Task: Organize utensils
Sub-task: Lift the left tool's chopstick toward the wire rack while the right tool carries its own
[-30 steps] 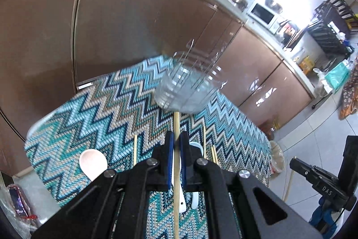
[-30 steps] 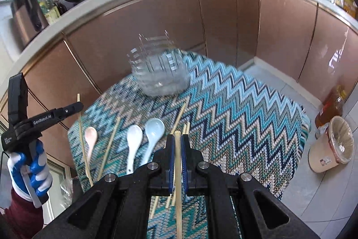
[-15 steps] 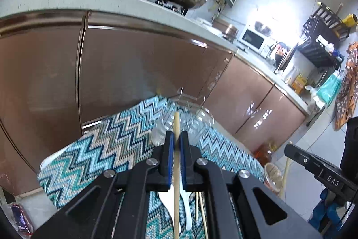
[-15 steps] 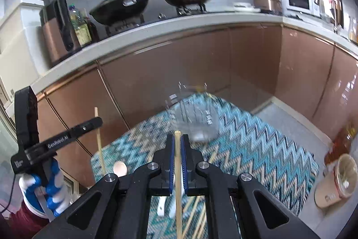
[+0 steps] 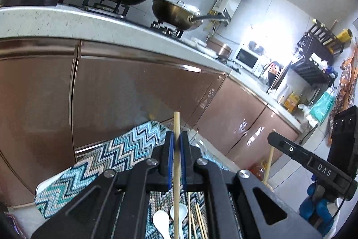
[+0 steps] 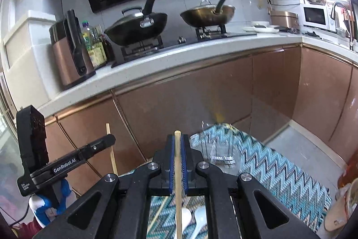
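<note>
Left gripper [image 5: 176,143]: blue-padded jaws clamped on one pale wooden chopstick [image 5: 176,162], held upright, tip projecting above the pads. Right gripper [image 6: 177,145]: jaws clamped likewise on a second pale wooden chopstick [image 6: 177,171], also upright, tip just clearing the pads.

Both grippers are raised above the table covered in a teal zigzag-patterned cloth [image 5: 98,162].

Count on the cloth, below the left gripper: two white ceramic spoons [image 5: 161,221] side by side, and about four loose thin wooden chopsticks [image 5: 199,221] just right of the spoons; exact number uncertain, partly hidden by the gripper frame. The right wrist view shows the two spoons below the gripper and one loose stick to their left.

One clear plastic utensil holder [image 6: 220,149] stands on the cloth ahead and slightly right of the right gripper; from the left wrist view it is mostly hidden behind the jaws.

Each gripper is visible in the other's view, stick in hold.
</note>
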`<state>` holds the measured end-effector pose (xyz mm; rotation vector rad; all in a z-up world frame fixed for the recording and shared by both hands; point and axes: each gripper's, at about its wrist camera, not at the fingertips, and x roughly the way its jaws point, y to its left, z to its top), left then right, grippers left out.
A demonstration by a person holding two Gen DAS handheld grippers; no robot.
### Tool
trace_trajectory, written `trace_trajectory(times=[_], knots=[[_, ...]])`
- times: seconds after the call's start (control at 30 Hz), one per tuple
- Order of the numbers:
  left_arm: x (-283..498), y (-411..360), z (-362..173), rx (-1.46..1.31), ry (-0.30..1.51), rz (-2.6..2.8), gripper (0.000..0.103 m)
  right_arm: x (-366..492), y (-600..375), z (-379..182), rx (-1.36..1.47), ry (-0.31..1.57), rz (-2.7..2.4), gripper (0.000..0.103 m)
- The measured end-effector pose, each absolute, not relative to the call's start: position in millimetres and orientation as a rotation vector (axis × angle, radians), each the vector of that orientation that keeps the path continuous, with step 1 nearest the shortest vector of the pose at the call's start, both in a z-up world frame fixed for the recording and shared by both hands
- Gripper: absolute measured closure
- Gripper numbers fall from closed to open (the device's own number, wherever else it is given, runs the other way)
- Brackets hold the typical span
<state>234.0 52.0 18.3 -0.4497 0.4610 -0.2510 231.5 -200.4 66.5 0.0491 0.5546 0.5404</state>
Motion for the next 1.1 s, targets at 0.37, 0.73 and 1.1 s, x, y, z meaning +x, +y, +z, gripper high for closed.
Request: trace_trajectory(times=[0.37,0.73,1.1], knots=[[273.1,82.4,56.3,-0.556,0.288,-0.274,0.098,265.2,-194.0,88.5,0.109,0.321,0.583,0.097],[350.0,9.6,46.4,-0.419,0.149,-0.131,0.098,332.4,-211.4,51.5,0.106,0.114,0.419,0.097],[394.4,-36.8,-32.7,-0.277,0.127,0.015,0.098,378.5,-218.1,-36.0,0.098,0.174,0.344,0.097]])
